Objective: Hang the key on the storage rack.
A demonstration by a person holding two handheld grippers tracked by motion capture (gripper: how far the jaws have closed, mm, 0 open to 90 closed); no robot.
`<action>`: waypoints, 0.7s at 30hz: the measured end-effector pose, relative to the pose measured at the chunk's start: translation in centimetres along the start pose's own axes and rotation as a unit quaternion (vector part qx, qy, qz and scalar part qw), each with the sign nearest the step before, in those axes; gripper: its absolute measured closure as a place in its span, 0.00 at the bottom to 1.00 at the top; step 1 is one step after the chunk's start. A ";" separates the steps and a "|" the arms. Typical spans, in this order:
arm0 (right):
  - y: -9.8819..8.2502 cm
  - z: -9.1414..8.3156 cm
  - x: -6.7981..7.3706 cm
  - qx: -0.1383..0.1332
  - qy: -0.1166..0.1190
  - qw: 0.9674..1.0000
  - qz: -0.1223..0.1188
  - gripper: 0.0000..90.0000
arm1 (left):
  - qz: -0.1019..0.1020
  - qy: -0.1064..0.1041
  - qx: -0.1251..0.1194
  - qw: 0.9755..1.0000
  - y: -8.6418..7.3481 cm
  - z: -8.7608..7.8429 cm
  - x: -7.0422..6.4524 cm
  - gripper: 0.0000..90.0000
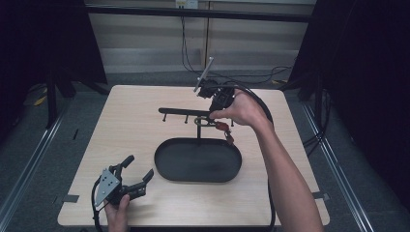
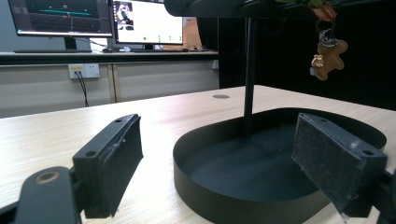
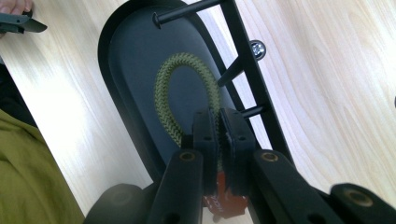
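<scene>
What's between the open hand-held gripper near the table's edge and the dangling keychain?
The black oval tray of the stand lies between the left hand-held gripper and the keychain, with bare tabletop before it. The high view shows it.

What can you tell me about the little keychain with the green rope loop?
The keychain has a braided olive-green rope loop, a red clip, metal rings and a brown gingerbread-man charm. The right gripper is shut on the loop, holding it over the black oval tray beside the stand's pegs. The charm dangles freely below the bar.

Black claws (image 1: 134,175) – grey plate, blk cables, olive garment
</scene>
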State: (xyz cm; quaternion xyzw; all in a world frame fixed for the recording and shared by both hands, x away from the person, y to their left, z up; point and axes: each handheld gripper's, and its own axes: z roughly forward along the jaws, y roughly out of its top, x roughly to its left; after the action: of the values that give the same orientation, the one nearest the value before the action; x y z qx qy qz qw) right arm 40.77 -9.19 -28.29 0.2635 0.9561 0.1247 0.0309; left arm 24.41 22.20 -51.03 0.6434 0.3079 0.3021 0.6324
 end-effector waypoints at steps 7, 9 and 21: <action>0.1 0.0 -0.3 0.003 0.003 1.000 0.012 0.94 | -0.001 -0.001 0.000 1.000 0.0 0.0 0.0 0.17; 0.0 0.0 -0.3 -0.001 0.002 1.000 0.012 0.94 | 0.001 0.000 0.001 1.000 0.0 0.0 0.0 0.17; 0.0 0.1 -0.4 -0.010 0.012 1.000 0.009 0.90 | -0.001 -0.001 0.000 1.000 0.0 0.0 0.0 0.17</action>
State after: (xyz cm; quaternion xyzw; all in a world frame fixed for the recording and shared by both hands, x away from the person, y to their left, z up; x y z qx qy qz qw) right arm 41.16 -9.42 -28.37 0.2700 0.9527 0.1380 0.0211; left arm 24.41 22.18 -51.04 0.6432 0.3078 0.3005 0.6334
